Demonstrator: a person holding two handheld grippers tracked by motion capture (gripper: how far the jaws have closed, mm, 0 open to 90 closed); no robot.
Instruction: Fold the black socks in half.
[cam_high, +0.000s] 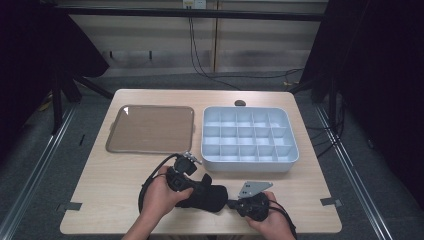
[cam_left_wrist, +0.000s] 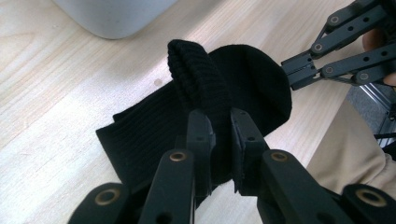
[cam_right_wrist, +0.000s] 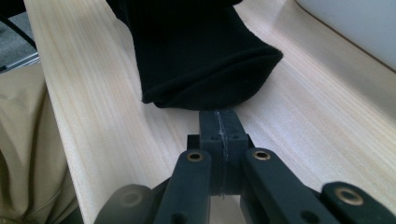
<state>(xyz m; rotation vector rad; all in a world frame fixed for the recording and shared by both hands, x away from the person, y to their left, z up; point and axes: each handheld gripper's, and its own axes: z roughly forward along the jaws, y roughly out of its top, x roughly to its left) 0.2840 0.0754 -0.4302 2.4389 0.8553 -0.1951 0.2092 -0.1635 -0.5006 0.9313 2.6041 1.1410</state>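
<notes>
One brown tray (cam_high: 150, 129) sits toward the table's (cam_high: 110, 185) far-left side, one grey divided bin (cam_high: 249, 137) beside it on the right. Near the front edge lies one black sock (cam_left_wrist: 243, 84). Your left gripper (cam_left_wrist: 222, 135) is clamped on a raised fold of the sock. Your right gripper (cam_right_wrist: 219, 128) has its jaws pressed together, holding nothing, tips just at the sock's edge.

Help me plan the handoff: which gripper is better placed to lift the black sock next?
Left. The left gripper already pinches a fold of the black sock; the right gripper sits shut and empty just short of it.
</notes>
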